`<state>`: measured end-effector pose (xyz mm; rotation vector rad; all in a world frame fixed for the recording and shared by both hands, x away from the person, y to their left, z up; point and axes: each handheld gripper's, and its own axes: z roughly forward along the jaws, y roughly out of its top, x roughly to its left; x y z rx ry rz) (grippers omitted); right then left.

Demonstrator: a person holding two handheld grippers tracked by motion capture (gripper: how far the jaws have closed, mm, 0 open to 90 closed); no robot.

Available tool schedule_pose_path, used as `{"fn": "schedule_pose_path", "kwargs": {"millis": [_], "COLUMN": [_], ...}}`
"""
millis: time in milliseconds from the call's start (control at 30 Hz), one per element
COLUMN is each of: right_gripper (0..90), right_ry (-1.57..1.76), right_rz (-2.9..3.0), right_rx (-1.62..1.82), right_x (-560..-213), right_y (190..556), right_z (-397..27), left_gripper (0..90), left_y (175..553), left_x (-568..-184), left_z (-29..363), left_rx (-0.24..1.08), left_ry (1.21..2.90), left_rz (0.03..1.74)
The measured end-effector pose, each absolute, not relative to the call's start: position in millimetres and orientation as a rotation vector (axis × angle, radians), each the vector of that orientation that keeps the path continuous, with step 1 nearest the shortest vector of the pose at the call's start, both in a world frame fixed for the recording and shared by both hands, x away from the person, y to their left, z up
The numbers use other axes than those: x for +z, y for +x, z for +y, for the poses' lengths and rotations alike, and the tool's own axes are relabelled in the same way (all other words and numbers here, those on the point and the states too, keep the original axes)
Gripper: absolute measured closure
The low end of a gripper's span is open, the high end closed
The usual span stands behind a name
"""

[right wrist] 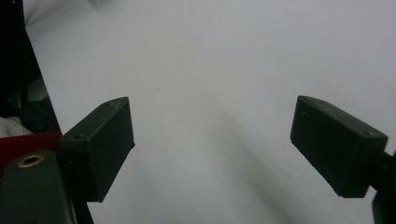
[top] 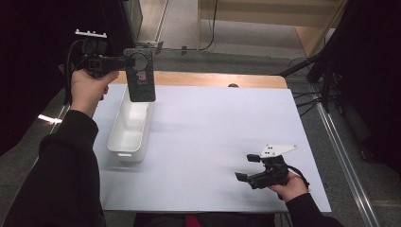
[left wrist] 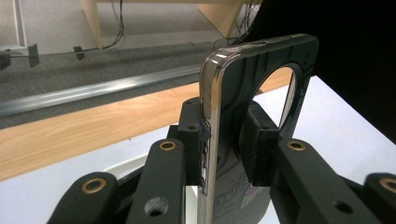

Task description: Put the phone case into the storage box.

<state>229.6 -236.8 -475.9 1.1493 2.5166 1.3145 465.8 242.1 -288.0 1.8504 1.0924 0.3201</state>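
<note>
Left claw (top: 124,61) of mine pinches the phone case (top: 141,75) by one long edge, holding it up over the far end of the white bin (top: 142,142). In the left gripper view the pads (left wrist: 192,140) press both faces of the case (left wrist: 219,116) near its ring hole. To drop it well, I judge I should bring it lower over the bin's middle, keep it upright along the trough, and let go only once it is inside the walls. Right claw (top: 242,177) rests spread and empty, well apart on the table (top: 213,118).
</note>
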Motion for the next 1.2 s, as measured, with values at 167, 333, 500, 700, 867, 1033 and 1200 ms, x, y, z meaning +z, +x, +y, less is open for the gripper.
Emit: {"fn": "schedule_pose_path", "kwargs": {"millis": [167, 333, 500, 700, 867, 1033, 1200], "right_gripper": [12.6, 12.5, 12.5, 12.6, 12.6, 12.6, 12.6], "right_ry": [1.145, 1.14, 1.142, 1.154, 1.17, 1.206, 1.208], "right_rz": [2.521, 2.521, 2.517, 2.509, 2.496, 2.476, 2.468], "right_rx": [1.309, 1.306, 1.303, 1.3, 1.301, 1.285, 1.296], "right_x": [-476.3, -477.3, -478.2, -478.4, -479.0, -479.3, -479.3], "right_y": [227.5, 226.4, 226.5, 226.2, 224.5, 224.0, 223.3], "right_z": [-233.8, -231.5, -228.0, -228.2, -230.8, -234.6, -235.3], "left_gripper": [71.9, 71.9, 72.0, 72.0, 72.1, 72.0, 72.1], "left_y": [471.4, 474.7, 478.8, 484.6, 488.0, 493.0, 496.4], "left_x": [-289.7, -289.4, -293.4, -294.8, -295.9, -298.5, -301.0], "left_z": [246.9, 251.6, 256.4, 261.0, 262.1, 263.2, 264.7], "left_rx": [0.326, 0.361, 0.385, 0.385, 0.408, 0.41, 0.425], "left_ry": [1.833, 1.824, 1.831, 1.819, 1.828, 1.825, 1.809], "left_rz": [1.096, 1.1, 1.107, 1.108, 1.087, 1.095, 1.127]}}
